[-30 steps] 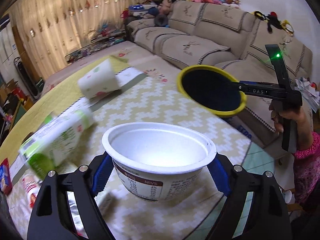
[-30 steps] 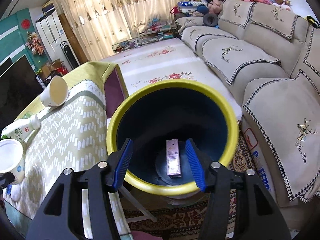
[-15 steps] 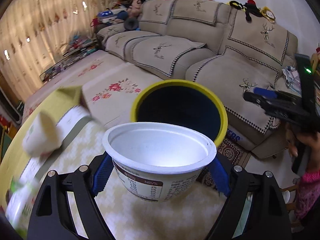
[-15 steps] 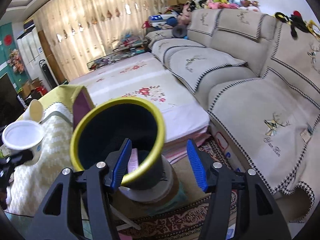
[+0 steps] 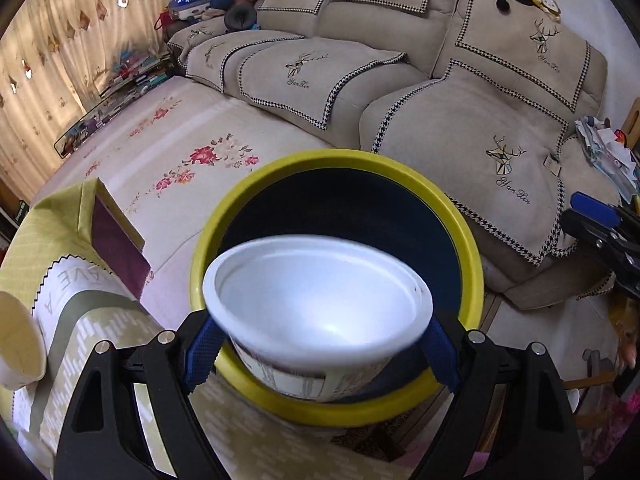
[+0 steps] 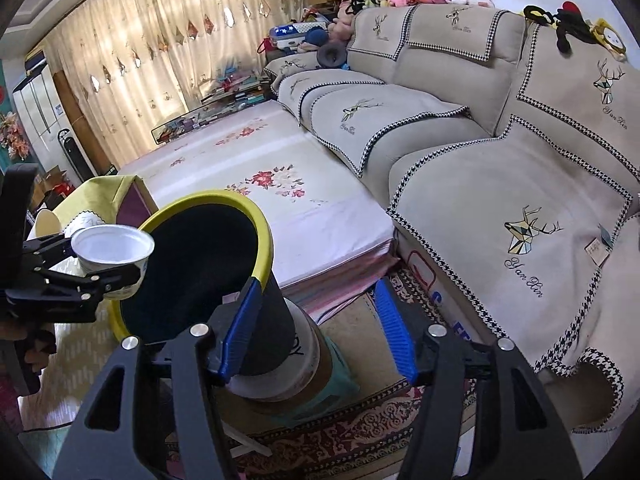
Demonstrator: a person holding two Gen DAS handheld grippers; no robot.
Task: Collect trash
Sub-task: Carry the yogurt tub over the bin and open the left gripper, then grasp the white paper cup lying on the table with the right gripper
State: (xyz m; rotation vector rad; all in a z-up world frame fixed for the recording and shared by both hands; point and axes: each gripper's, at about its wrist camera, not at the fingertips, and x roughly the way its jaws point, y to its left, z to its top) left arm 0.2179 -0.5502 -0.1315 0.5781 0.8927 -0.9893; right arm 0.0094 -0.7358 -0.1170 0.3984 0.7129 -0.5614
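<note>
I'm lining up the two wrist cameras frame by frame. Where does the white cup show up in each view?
Left wrist: the white cup fills the lower centre, held between the left gripper fingers, in front of the yellow-rimmed bin.
Right wrist: the cup sits small at the left edge, in the left gripper, at the bin's rim.
Shared landmark: the yellow-rimmed bin.
</note>
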